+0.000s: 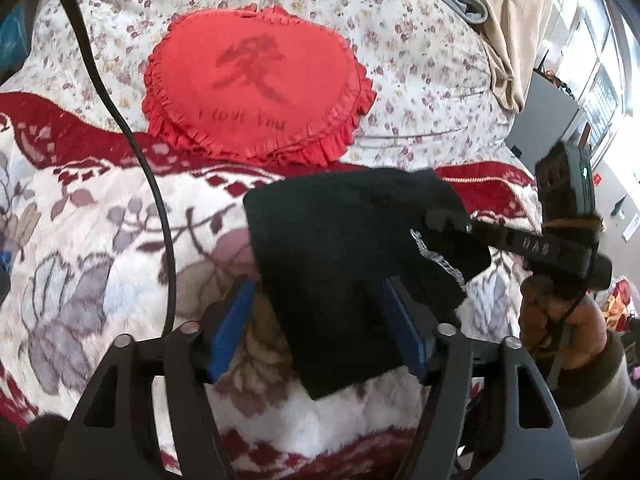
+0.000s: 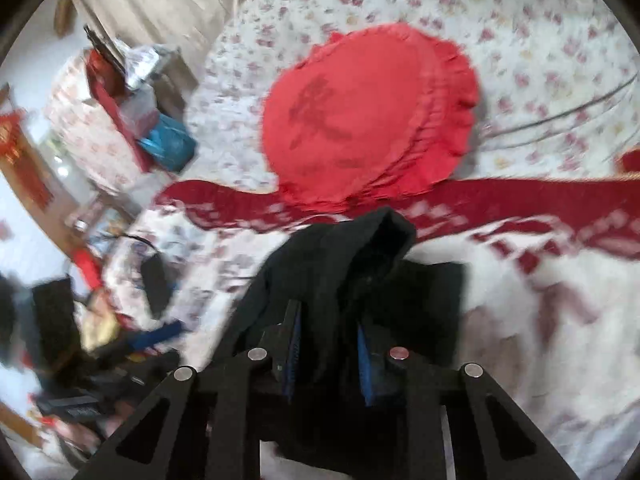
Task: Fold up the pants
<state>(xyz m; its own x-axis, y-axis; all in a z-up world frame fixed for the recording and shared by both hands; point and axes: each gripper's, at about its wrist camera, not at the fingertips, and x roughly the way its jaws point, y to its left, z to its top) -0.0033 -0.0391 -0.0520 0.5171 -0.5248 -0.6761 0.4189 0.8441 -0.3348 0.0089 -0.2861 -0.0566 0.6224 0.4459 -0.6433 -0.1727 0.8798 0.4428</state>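
**Black pants bundled between two grippers over the bed**

The pants [image 1: 344,248] are black, soft and already gathered into a compact, thick bundle, with a short silvery chain [image 1: 438,258] hanging at one edge. They sit above a red-and-white floral blanket [image 1: 100,240], just in front of a red heart-shaped frilled cushion [image 1: 260,80] that lies on a small-flowered sheet [image 1: 420,60].

In the left wrist view the left gripper [image 1: 324,312] stands wide, its blue pads [image 1: 234,328] either side of the bundle's lower part; contact with the cloth cannot be told. The right gripper [image 1: 448,226] reaches in from the right and meets the bundle's upper right edge.

Only the right wrist view shows that grip: the right gripper [image 2: 328,344] is drawn narrow, with a fold of the pants [image 2: 352,264] pinched between its blue pads [image 2: 295,344] and draped over them. That view is motion-blurred and also takes in cluttered furniture [image 2: 120,92] beside the bed. Only the left view shows the person's right hand [image 1: 560,320] and a black cable [image 1: 132,140].
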